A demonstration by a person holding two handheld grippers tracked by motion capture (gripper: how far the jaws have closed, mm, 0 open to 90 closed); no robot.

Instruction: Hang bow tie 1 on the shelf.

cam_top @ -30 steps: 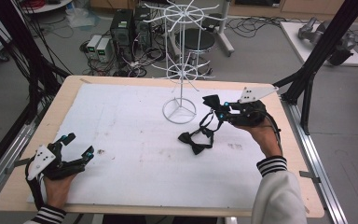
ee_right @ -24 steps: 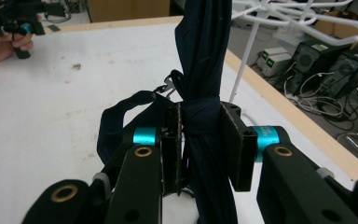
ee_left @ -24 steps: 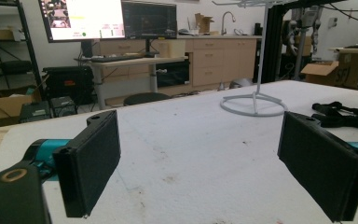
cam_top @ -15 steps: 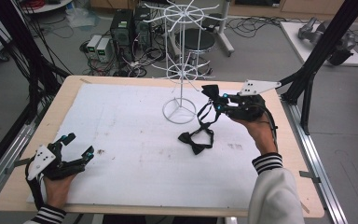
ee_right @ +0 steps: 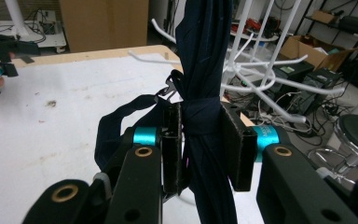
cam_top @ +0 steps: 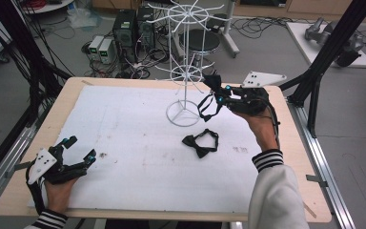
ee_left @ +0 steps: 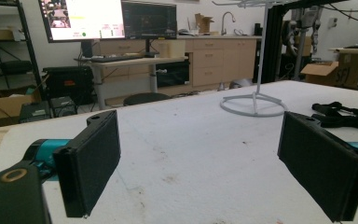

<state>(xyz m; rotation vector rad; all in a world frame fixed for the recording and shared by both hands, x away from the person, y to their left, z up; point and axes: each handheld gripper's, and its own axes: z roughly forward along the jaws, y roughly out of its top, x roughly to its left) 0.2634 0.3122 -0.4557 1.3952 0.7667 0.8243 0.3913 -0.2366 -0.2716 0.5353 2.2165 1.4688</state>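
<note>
My right gripper (cam_top: pixel 214 89) is shut on the knot of a dark bow tie (cam_top: pixel 208 101), whose strap hangs in a loop below it. It hovers close beside the lower arms of a white wire rack (cam_top: pixel 187 76). In the right gripper view the pads (ee_right: pixel 170 144) pinch the bow tie (ee_right: pixel 200 60) at its middle, with the rack's arms (ee_right: pixel 256 79) just behind. A second black bow tie (cam_top: pixel 200 143) lies flat on the white mat in front of the rack's base. My left gripper (cam_top: pixel 80 148) rests open at the near left, its jaws wide apart with nothing between them (ee_left: pixel 198 158).
A white mat (cam_top: pixel 124 129) covers the wooden table (cam_top: pixel 295 157). The rack's ring base (ee_left: pixel 254 103) and the lying bow tie (ee_left: pixel 342 115) show far ahead in the left gripper view. Black frame posts stand at both sides; computers and cables lie on the floor behind.
My right gripper has risen with its bow tie and moved closer to the rack's lower arms. The hanging strap has lifted clear of the bow tie on the mat. The left gripper has stayed still.
</note>
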